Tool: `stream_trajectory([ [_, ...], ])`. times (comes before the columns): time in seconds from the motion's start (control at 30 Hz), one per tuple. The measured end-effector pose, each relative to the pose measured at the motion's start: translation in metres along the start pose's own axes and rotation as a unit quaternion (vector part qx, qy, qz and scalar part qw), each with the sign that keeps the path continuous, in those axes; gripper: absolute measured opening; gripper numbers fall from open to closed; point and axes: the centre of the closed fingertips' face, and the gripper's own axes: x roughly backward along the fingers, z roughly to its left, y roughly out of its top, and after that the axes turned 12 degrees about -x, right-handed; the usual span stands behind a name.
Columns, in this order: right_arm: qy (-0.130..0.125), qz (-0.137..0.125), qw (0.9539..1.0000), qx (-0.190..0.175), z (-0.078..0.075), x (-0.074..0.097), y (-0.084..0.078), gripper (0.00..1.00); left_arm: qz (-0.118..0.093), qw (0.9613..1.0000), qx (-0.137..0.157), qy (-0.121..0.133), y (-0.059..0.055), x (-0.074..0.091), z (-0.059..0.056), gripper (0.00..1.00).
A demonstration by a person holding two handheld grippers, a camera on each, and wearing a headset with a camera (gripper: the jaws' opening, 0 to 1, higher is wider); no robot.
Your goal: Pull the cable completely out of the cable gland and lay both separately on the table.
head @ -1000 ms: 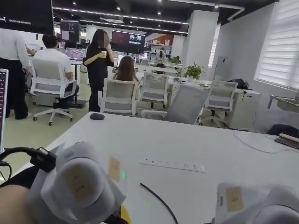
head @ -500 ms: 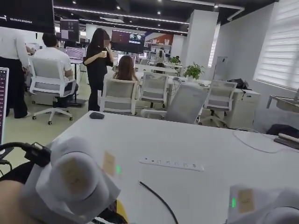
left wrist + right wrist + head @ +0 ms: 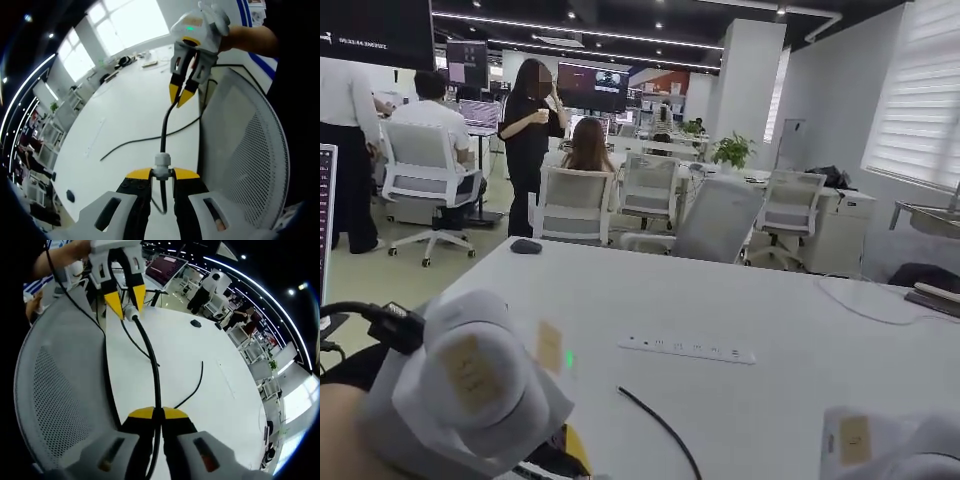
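Observation:
My left gripper [image 3: 161, 173] is shut on the white cable gland [image 3: 161, 162]. A black cable [image 3: 165, 125] runs out of the gland, up to my right gripper [image 3: 181, 96], which is shut on it a short way along. In the right gripper view my right gripper [image 3: 154, 414] pinches the cable [image 3: 152, 370], and the left gripper [image 3: 125, 304] holds the gland [image 3: 131, 314] at the far end. A loose stretch of cable [image 3: 660, 428] lies on the white table [image 3: 770, 310]. Both white-wrapped gripper bodies show low in the head view, left [image 3: 470, 390] and right [image 3: 890, 450].
A grey mesh chair back [image 3: 250, 150] stands close under the grippers, at the table's near edge. A white power strip [image 3: 687, 350] lies mid-table and a dark mouse [image 3: 526, 246] at the far left corner. Office chairs and people are beyond the table.
In the head view the right gripper body has sunk lower and further right. The left one has drifted slightly left and down, so the two are further apart.

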Motion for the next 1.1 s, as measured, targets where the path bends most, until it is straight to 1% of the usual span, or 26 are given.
stream_trajectory([
  [0.07,-0.004,0.007,0.9999,0.008,-0.003,-0.001,-0.004,0.03,0.0,1.0,0.0,0.001,0.0,0.001,0.0,0.16],
  [0.13,-0.004,0.012,0.9999,0.002,-0.005,-0.002,-0.008,0.03,0.001,1.0,0.001,0.003,0.0,0.002,0.001,0.16],
  [0.23,0.008,0.019,0.9998,-0.002,-0.002,-0.002,-0.011,0.03,0.0,1.0,0.001,0.004,0.001,0.002,0.001,0.16],
  [0.27,0.005,0.02,0.9998,-0.007,-0.003,-0.001,-0.011,0.05,0.003,1.0,-0.001,0.004,0.0,0.002,0.001,0.16],
  [0.3,0.005,0.017,0.9997,-0.015,-0.004,0.0,-0.009,0.08,0.002,1.0,0.0,0.006,0.0,0.002,0.002,0.16],
  [0.33,0.01,0.013,0.9997,-0.02,-0.003,0.002,-0.006,0.14,0.001,1.0,0.002,0.006,0.001,0.003,0.002,0.16],
  [0.4,0.03,0.001,0.999,-0.034,0.002,0.006,0.004,0.21,0.0,1.0,0.004,0.007,0.001,0.003,0.002,0.16],
  [0.43,0.036,-0.005,0.9988,-0.033,0.004,0.008,0.009,0.25,0.001,1.0,0.003,0.007,0.001,0.003,0.001,0.16],
  [0.47,0.042,-0.018,0.9985,-0.03,0.007,0.009,0.016,0.26,0.001,1.0,0.003,0.006,0.001,0.003,0.001,0.16],
  [0.5,0.05,-0.032,0.9979,-0.026,0.011,0.011,0.024,0.26,0.0,1.0,0.003,0.006,0.002,0.002,0.0,0.16],
  [0.53,0.061,-0.045,0.9967,-0.029,0.017,0.013,0.035,0.25,0.0,1.0,0.004,0.006,0.002,0.002,0.0,0.16],
  [0.57,0.067,-0.055,0.9959,-0.028,0.02,0.013,0.042,0.25,0.001,1.0,0.004,0.005,0.002,0.002,-0.001,0.16],
  [0.6,0.073,-0.069,0.9948,-0.021,0.026,0.014,0.053,0.24,0.001,1.0,0.003,0.005,0.003,0.002,-0.001,0.16],
  [0.73,0.086,-0.106,0.9906,0.009,0.045,0.011,0.084,0.22,-0.001,1.0,0.0,0.003,0.008,0.0,-0.003,0.16],
  [0.77,0.089,-0.11,0.9898,0.012,0.049,0.009,0.088,0.22,-0.001,1.0,-0.002,0.003,0.009,0.0,-0.004,0.16],
  [0.87,0.096,-0.113,0.9886,0.024,0.058,0.003,0.096,0.2,-0.004,1.0,-0.007,0.002,0.014,-0.001,-0.006,0.16],
  [0.93,0.091,-0.111,0.9891,0.032,0.058,-0.001,0.096,0.16,-0.006,0.9999,-0.01,0.001,0.017,-0.001,-0.006,0.16],
  [1.0,0.088,-0.108,0.9897,0.033,0.055,-0.001,0.094,0.08,-0.006,0.9999,-0.011,0.0,0.017,-0.001,-0.006,0.16],
  [1.03,0.097,-0.109,0.9889,0.028,0.058,-0.001,0.094,0.06,-0.007,0.9999,-0.01,0.002,0.017,-0.001,-0.006,0.16],
  [1.1,0.096,-0.11,0.9888,0.028,0.057,0.0,0.094,0.05,-0.009,0.9999,-0.008,0.002,0.017,0.0,-0.006,0.16],
])
